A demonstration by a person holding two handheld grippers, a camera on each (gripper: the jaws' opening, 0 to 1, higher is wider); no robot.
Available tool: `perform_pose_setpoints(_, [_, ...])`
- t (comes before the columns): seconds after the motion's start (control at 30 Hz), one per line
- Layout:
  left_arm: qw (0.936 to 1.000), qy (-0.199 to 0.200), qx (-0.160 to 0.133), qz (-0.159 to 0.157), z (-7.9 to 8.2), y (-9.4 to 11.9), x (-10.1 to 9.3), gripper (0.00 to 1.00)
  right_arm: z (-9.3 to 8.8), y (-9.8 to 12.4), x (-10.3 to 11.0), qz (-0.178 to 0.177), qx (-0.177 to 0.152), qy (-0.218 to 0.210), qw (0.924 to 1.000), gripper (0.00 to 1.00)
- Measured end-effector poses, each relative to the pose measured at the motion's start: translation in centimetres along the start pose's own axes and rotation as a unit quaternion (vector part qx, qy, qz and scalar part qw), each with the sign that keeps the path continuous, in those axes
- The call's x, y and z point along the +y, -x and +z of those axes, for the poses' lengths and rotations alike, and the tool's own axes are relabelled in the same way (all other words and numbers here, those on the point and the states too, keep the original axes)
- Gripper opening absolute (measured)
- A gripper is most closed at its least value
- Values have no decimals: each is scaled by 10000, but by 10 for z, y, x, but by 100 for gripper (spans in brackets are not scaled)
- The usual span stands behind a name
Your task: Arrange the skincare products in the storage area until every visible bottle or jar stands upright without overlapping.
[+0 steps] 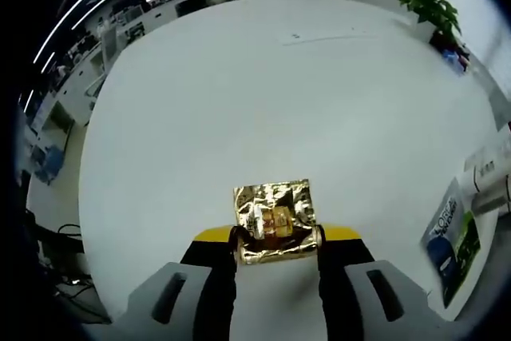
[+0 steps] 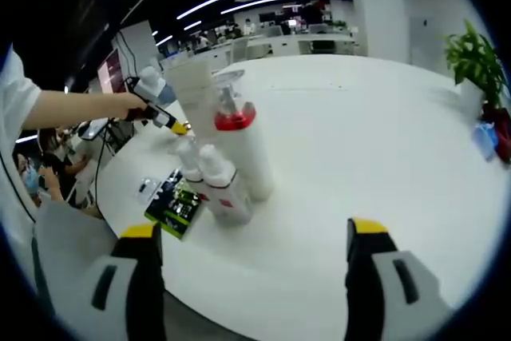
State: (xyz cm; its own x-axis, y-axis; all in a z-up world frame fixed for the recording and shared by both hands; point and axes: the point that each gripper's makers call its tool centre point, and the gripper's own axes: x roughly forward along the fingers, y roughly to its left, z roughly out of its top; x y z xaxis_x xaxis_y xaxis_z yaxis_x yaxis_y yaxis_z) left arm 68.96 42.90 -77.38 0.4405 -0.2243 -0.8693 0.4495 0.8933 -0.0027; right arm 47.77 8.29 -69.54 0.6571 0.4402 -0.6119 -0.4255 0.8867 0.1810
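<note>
My left gripper (image 1: 276,235) is shut on a small shiny gold box (image 1: 273,215), its yellow-tipped jaws pressing on both sides of it above the white table (image 1: 263,93). In the right gripper view a cluster of white skincare containers stands upright: a tall bottle with a red collar and clear cap (image 2: 242,143), a tall plain tube (image 2: 192,89) behind it, and two shorter bottles (image 2: 226,188) in front. My right gripper (image 2: 254,233) is open, nothing between its jaws, a short way in front of the cluster. The left gripper (image 2: 157,109) hovers behind the bottles.
A flat green-and-black packet (image 2: 174,204) lies by the short bottles near the table's edge; the left gripper view shows it as a blue-green packet (image 1: 452,237) beside white bottles (image 1: 491,181). A person's arm (image 2: 76,108) reaches in. A potted plant (image 2: 475,57) stands at the table's far side.
</note>
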Motion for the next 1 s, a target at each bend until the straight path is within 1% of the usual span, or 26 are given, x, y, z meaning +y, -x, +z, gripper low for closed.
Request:
perform_pose_setpoints(0.07, [9999,-139,-4,-13,0,3,-1,37,1,0,-1,-7,-15,-7,10000,96])
perform_pose_setpoints(0.1, [9998,-177,-6,-19,0,4,-1,33,1,1,-1,-8,-18,-5,10000,96])
perform_pose_setpoints(0.13, [9995,-316,-35,-73,2,9,-2,17,2,1,-1,-9,-22,-2,10000,96])
perform_pose_setpoints(0.17, [9988,-443,-125,-135,5,11,-3,2,2,1,-1,-9,-25,0,10000,96])
perform_pose_setpoints(0.2, [9979,-573,-222,-212,10,15,-5,1,3,1,-1,-5,-36,-1,10000,96])
perform_pose_setpoints(0.23, [9988,-451,-177,-119,9,17,-2,8,3,1,-1,0,-46,-1,10000,96])
perform_pose_setpoints(0.27, [9986,-500,-90,-146,7,18,-2,14,4,1,0,4,-49,3,10000,96])
perform_pose_setpoints(0.3, [9978,-610,28,-245,4,19,-4,15,4,1,0,8,-49,10,10000,96])
perform_pose_setpoints(0.33, [9979,-611,-54,-183,6,19,-1,15,4,1,1,15,-45,19,10000,96])
perform_pose_setpoints(0.4, [9982,-579,-81,-102,5,25,0,19,3,1,2,27,-40,15,10000,96])
perform_pose_setpoints(0.5, [9986,-516,-130,-20,7,27,8,30,2,2,2,32,-25,20,10000,96])
perform_pose_setpoints(0.53, [9983,-570,-150,-11,7,27,11,34,0,2,2,26,-6,10,10000,96])
perform_pose_setpoints(0.6, [9957,-915,-151,47,9,27,17,39,-1,3,-1,2,9,-13,10000,96])
perform_pose_setpoints(0.63, [9936,-1130,-56,31,8,26,20,41,-1,3,-2,-9,5,-25,10000,96])
perform_pose_setpoints(0.67, [9927,-1206,0,0,8,26,21,43,-1,4,-3,-21,4,-41,10000,96])
perform_pose_setpoints(0.8, [9921,-1250,24,-52,13,23,28,47,-2,3,-7,-78,22,-70,9999,96])
perform_pose_setpoints(0.9, [9907,-1338,158,-165,12,21,29,50,-4,2,-8,-92,47,-74,9999,96])
perform_pose_setpoints(0.93, [9890,-1440,226,-239,11,20,28,51,-4,1,-8,-95,55,-80,9999,96])
perform_pose_setpoints(0.97, [9873,-1530,279,-314,12,14,32,53,-5,1,-8,-100,62,-85,9999,96])
perform_pose_setpoints(1.0, [9862,-1586,303,-355,13,12,33,53,-5,1,-8,-102,70,-93,9999,96])
